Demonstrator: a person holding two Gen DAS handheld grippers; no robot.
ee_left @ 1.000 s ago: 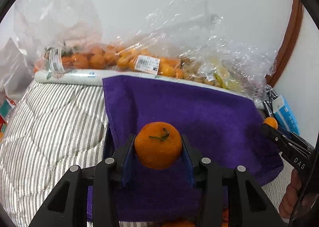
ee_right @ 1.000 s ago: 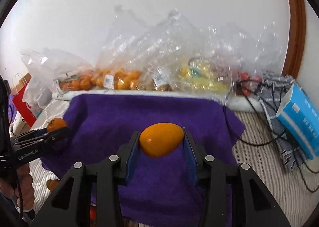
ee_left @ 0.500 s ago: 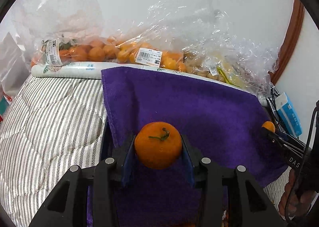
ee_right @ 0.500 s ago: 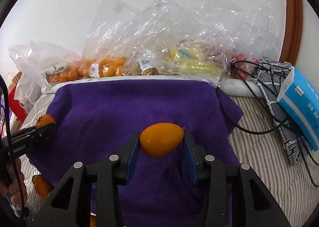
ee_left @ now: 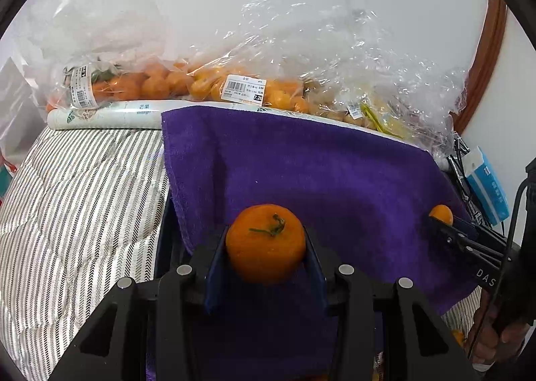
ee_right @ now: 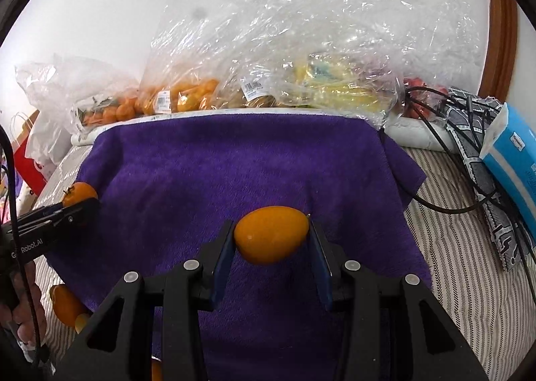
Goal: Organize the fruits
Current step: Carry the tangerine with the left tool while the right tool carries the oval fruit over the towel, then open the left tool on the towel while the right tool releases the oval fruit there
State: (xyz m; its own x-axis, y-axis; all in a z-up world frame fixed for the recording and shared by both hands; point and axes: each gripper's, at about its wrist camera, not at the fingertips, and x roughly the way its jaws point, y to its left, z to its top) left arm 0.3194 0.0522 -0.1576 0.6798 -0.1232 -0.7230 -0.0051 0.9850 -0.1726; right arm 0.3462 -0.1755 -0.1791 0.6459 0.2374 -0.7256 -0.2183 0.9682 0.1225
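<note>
My left gripper [ee_left: 265, 247] is shut on a round mandarin with a green stem [ee_left: 266, 242], held above the near left part of a purple towel [ee_left: 318, 173]. My right gripper [ee_right: 271, 243] is shut on a smooth oval orange fruit [ee_right: 271, 233], held above the near middle of the same towel [ee_right: 234, 166]. Each gripper shows at the edge of the other's view: the right one [ee_left: 469, 243] with its fruit [ee_left: 441, 213], the left one [ee_right: 43, 223] with its mandarin [ee_right: 79, 193].
Clear plastic bags of oranges [ee_left: 201, 86] and yellow fruit [ee_right: 328, 89] line the wall behind the towel. A striped bedspread [ee_left: 73, 200] lies around it. Loose orange fruits [ee_right: 67, 305] lie at the near left. A blue box [ee_right: 512, 160] and black cables [ee_right: 449, 153] sit right.
Both grippers have moved forward and lower over the towel with their fruits still held. The bags at the back look nearer.
</note>
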